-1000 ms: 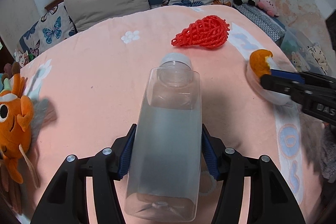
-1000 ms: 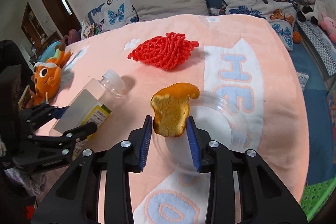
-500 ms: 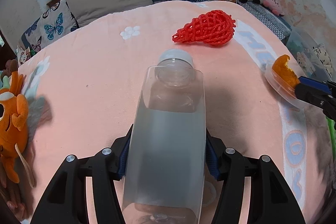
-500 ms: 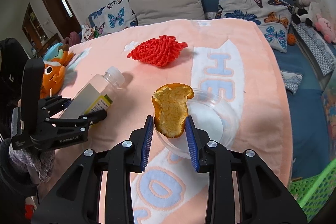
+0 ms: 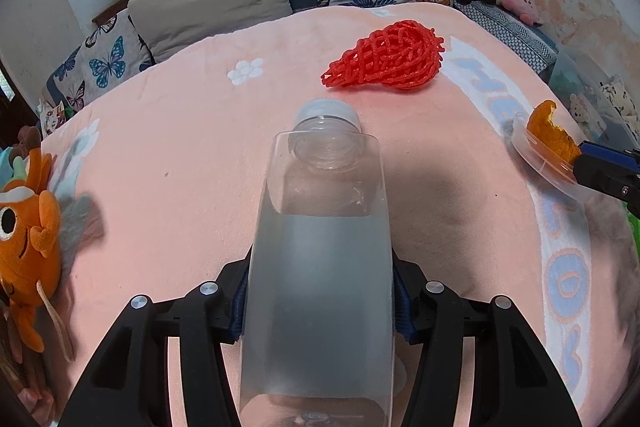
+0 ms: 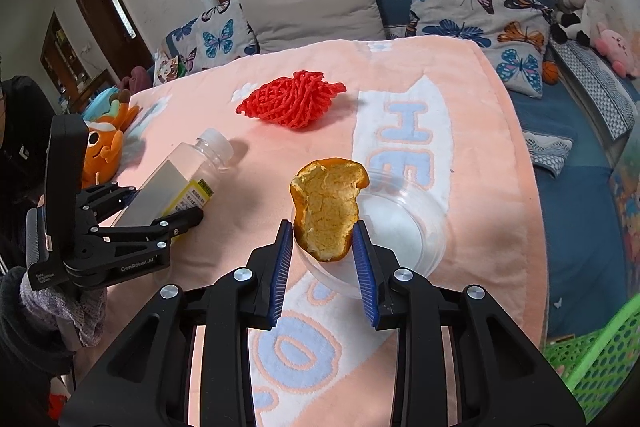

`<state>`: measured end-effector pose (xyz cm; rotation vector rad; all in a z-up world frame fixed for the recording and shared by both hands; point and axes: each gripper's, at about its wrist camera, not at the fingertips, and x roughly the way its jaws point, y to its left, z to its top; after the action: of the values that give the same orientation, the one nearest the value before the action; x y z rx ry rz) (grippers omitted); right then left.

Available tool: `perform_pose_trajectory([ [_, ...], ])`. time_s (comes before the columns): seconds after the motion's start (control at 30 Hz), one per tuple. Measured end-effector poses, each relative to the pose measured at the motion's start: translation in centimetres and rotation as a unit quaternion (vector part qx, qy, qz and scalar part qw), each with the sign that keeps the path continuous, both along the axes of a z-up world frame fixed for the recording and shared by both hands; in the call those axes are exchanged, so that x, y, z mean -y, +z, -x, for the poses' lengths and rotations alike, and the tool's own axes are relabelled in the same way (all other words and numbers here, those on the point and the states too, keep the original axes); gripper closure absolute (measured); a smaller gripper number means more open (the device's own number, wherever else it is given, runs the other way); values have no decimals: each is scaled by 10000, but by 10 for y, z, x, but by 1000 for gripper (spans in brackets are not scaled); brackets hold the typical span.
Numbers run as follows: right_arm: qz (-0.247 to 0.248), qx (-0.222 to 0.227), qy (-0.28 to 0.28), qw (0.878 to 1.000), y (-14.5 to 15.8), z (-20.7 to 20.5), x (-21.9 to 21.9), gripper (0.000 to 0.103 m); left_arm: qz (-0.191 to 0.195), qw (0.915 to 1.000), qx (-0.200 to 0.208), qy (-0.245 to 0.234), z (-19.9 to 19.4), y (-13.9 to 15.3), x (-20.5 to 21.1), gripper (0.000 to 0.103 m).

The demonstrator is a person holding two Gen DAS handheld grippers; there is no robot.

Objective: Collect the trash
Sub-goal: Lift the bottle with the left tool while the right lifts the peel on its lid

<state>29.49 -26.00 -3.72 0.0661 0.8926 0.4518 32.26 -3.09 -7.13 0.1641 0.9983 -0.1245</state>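
Ahead of my left gripper (image 5: 320, 303) the pink fleece blanket (image 5: 180, 167) lies bare out to the crumpled red foam fruit net (image 5: 384, 61), the one thing in the middle of the bed. The clear square plastic bottle (image 5: 320, 267) clamped between my left fingers fills that view's centre. To its left the orange plush fish (image 5: 24, 227) sits at the bed's edge. On the right, the shallow clear plastic dish (image 6: 400, 223) rests just behind the torn orange peel (image 6: 326, 211) pinched in my right gripper (image 6: 324, 267). Between bottle and dish the blanket is open. The green plastic mesh basket (image 6: 600, 355) blocks the lower right corner off the bed.
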Motion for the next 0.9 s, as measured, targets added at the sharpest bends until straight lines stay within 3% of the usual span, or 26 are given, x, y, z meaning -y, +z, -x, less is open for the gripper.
perform_pose_trajectory([
  [0.9,-67,90,-362,9993,11,22,31,74,51,9997,182,-168,13,14,19,51],
])
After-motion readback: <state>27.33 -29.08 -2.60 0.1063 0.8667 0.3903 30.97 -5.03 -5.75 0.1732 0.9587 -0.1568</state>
